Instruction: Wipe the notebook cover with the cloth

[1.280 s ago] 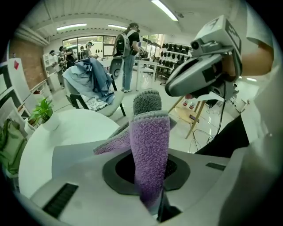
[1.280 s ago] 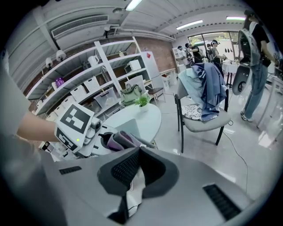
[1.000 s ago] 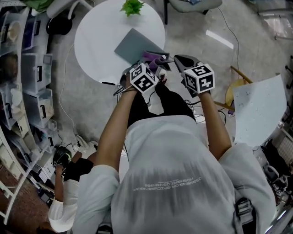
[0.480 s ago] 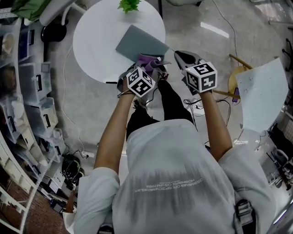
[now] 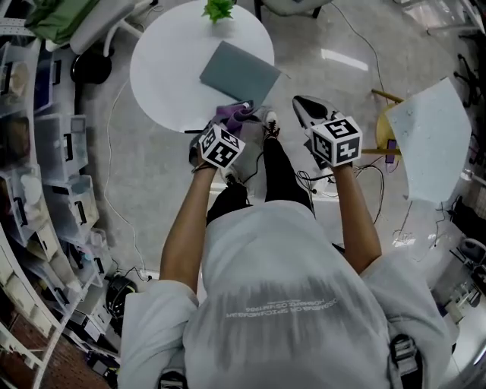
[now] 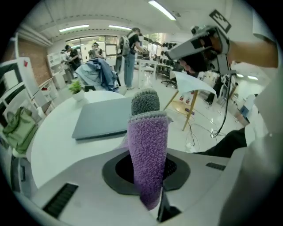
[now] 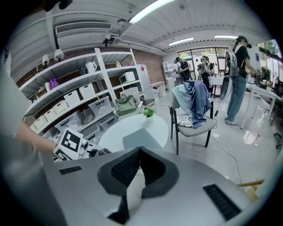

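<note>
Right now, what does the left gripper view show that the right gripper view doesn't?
Only the left gripper view: the purple cloth clamped in the left gripper. Only the right gripper view: the right gripper shut on nothing, and the left gripper's marker cube. Both: the white table, the grey notebook lying on it, and the small plant.

Open lab or workroom, shelves (image 7: 66,88) of storage bins (image 7: 70,99), ceiling strip lights (image 7: 152,9)

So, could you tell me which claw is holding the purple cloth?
The left claw: it is shut on the purple cloth, while the right claw is shut on nothing.
</note>
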`<state>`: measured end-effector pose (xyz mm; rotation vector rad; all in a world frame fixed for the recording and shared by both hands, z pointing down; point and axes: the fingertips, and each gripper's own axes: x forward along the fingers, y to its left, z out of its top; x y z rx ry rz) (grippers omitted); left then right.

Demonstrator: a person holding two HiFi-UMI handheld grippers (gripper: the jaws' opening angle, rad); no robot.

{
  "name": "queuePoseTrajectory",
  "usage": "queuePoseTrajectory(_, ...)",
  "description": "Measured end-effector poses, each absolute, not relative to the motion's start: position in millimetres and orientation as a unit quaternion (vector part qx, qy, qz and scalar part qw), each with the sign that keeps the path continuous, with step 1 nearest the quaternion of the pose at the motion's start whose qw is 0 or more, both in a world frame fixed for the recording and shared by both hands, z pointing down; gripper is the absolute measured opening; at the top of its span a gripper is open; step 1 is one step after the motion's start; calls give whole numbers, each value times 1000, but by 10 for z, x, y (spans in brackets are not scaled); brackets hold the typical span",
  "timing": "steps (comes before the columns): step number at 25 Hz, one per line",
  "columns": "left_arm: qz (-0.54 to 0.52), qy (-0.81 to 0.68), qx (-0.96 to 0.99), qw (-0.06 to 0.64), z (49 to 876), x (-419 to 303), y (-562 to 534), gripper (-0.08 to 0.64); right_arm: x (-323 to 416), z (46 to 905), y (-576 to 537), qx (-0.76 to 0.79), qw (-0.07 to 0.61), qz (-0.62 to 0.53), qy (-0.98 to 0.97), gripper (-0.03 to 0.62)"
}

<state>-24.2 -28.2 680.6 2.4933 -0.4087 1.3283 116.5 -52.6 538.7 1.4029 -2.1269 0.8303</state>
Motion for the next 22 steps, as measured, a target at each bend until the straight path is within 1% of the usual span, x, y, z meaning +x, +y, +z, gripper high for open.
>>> queuePoseTrajectory(3, 384, -209, 883, 168, 6514, -513, -400, 51, 1080, 5236, -478, 527, 217, 275, -774, 3)
queuePoseTrajectory(8, 269, -302, 899, 169, 5854, -1079, -546, 51, 933, 4804, -321, 556, 186, 218, -780, 3)
queuePoseTrajectory(10, 229, -329, 904, 145, 5496, -1260, -649, 51, 916, 4589, -282, 573, 172, 192, -778, 3)
queuePoseTrajectory(12, 200, -344, 912, 103, 5094, -1386, -761, 51, 900, 4366, -292, 588, 161, 163, -776, 3)
queuePoseTrajectory(17, 155, -364, 918, 13, 4207, -1694, -791, 52, 683, 3794, -241, 605, 156, 83, -776, 3)
queuePoseTrajectory(22, 118, -395, 911, -28, 3638, -2068, -643, 51, 377, 3290, -108, 605, 146, 14, -783, 3)
